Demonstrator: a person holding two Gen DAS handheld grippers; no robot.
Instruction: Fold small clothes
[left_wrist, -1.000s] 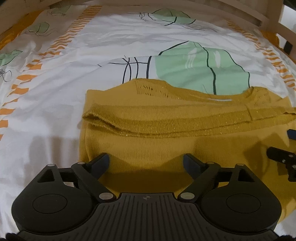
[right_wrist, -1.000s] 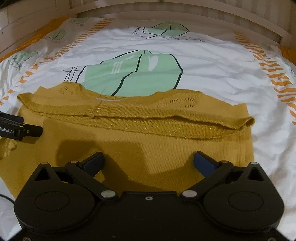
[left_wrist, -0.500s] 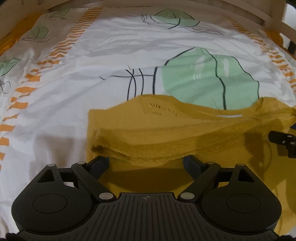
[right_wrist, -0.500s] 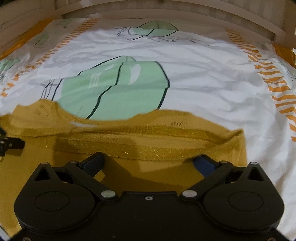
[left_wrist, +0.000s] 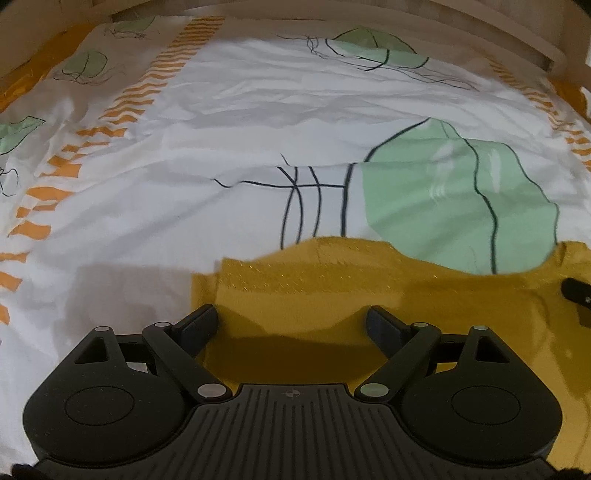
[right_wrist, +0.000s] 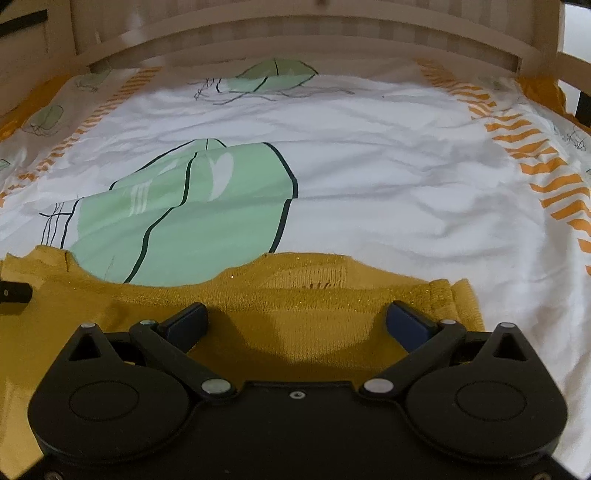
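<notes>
A mustard-yellow knitted garment (left_wrist: 332, 280) lies flat on a white printed bedsheet (left_wrist: 221, 155), folded over on itself. It also shows in the right wrist view (right_wrist: 295, 295). My left gripper (left_wrist: 291, 325) is open, low over the garment's left part, holding nothing. My right gripper (right_wrist: 295, 321) is open, low over the garment's right part near its right edge, holding nothing. The tip of the right gripper shows at the right edge of the left wrist view (left_wrist: 578, 293). The tip of the left gripper shows at the left edge of the right wrist view (right_wrist: 14, 293).
The sheet carries green leaf prints (right_wrist: 184, 214) and orange striped borders (right_wrist: 554, 177). A wooden slatted bed frame (right_wrist: 295, 40) runs along the far end and sides.
Both grippers moved forward over the garment. The folded band now lies closer to the fingers, and less of the garment shows ahead of them. Both stay open.
</notes>
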